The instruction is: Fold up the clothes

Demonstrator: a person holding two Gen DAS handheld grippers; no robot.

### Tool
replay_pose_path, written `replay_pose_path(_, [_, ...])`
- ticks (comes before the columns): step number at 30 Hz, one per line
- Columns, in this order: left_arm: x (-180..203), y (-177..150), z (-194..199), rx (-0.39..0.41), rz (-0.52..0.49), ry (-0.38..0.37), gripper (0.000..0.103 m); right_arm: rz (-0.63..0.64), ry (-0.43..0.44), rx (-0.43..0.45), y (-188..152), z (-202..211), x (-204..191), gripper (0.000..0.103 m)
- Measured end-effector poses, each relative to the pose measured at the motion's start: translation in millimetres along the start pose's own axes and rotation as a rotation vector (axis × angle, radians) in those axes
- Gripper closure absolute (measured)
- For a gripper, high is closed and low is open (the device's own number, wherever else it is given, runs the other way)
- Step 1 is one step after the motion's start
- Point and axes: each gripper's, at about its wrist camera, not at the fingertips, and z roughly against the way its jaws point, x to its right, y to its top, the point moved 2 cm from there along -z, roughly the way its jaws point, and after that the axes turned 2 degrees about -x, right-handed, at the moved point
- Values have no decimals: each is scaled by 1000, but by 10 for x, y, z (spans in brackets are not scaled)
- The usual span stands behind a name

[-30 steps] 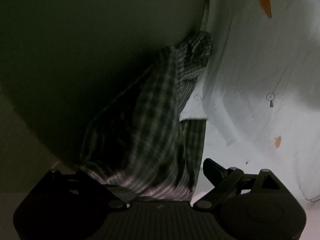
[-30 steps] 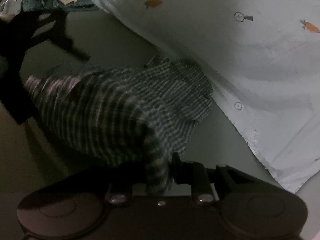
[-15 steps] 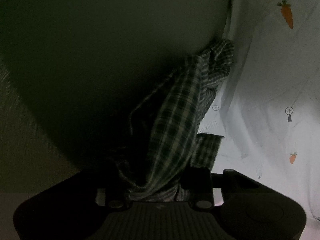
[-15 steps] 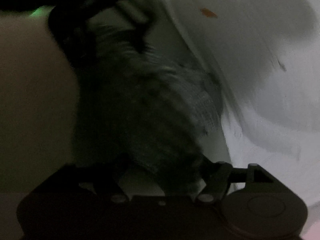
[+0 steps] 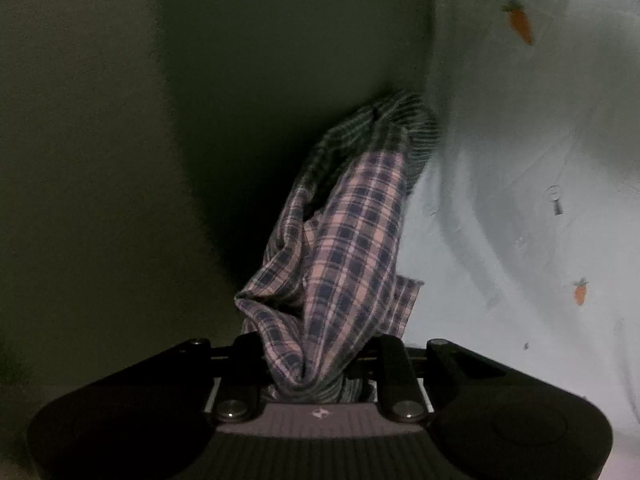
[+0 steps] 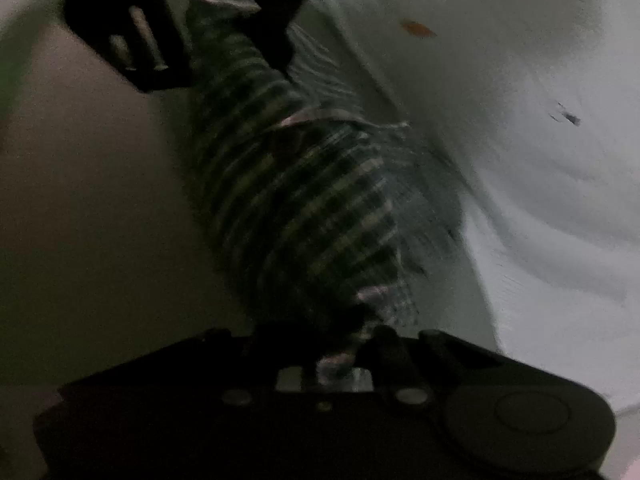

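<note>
Both grippers, left gripper and right gripper, just closed on the plaid garment, lifting it; next: spread it flat.

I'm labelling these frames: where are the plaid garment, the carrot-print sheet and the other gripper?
plaid garment (image 5: pixel 344 256): left wrist view, middle of the raised fold.
carrot-print sheet (image 5: pixel 520 152): left wrist view, bare pale cloth.
left gripper (image 6: pixel 208 32): right wrist view, between its fingertips, top left.

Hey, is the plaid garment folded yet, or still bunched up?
Bunched up, not folded. The plaid garment hangs in a crumpled rope, pinched at one end by the left gripper and at the other by the right gripper.
</note>
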Motion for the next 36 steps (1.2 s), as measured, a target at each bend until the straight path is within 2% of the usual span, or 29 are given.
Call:
replay_pose_path(4, [-453,-322,342,-84,216,93,79,10,276,17,-227,641,-137,94])
replay_pose_path(5, [-557,-369,391,-98,265,102,75,1,337,21,-279,732,-148,94])
replay_pose_path(7, [-605,-352,347,-93,280,66,71,-38,399,22,-356,779,-124,94])
replay_pose_path(10, [-453,-308,228,-91,259,35,70,-94,428,15,-357,643,76,95])
replay_pose_path(13, [-168,-189,60,-87,245,-16,70,-158,446,57,-268,576,311,94])
replay_pose_path(17, [280,106,-332,-102,231,-93,67,-228,445,97,-203,325,914,94])
replay_pose_path(21, [711,486,-785,-107,203,-129,51,-274,428,90,-74,-134,1523,89])
replay_pose_path(22, [824,611,-896,-104,193,-144,39,-294,414,86,-52,-295,1672,87])
replay_pose_path(23, [954,741,-967,-92,150,-166,28,-322,381,81,-25,-439,1803,86])
replay_pose_path(24, [1084,870,-1039,-80,107,-187,25,-358,324,73,8,-583,1941,83])
replay_pose_path(25, [1217,994,-1107,-68,64,-204,19,-401,262,59,37,-741,2090,75])
replay_pose_path(26, [1369,1079,-1159,-51,16,-189,15,-449,219,49,48,-842,2195,67])
replay_pose_path(27, [1517,1161,-1203,-32,-33,-173,15,-497,182,42,55,-926,2287,56])
replay_pose_path(29, [1697,1208,-1153,35,-191,-116,15,-590,119,47,55,-1040,2437,54])
replay_pose_path(31, [1838,1209,-1080,101,-369,-56,15,-655,82,62,37,-1044,2424,53])
replay_pose_path(34, [1809,1109,-1064,140,-594,62,15,-733,63,50,-32,-1072,2278,52])
replay_pose_path(36, [1677,962,-1040,115,-646,83,15,-828,65,38,-132,-1078,2177,52])
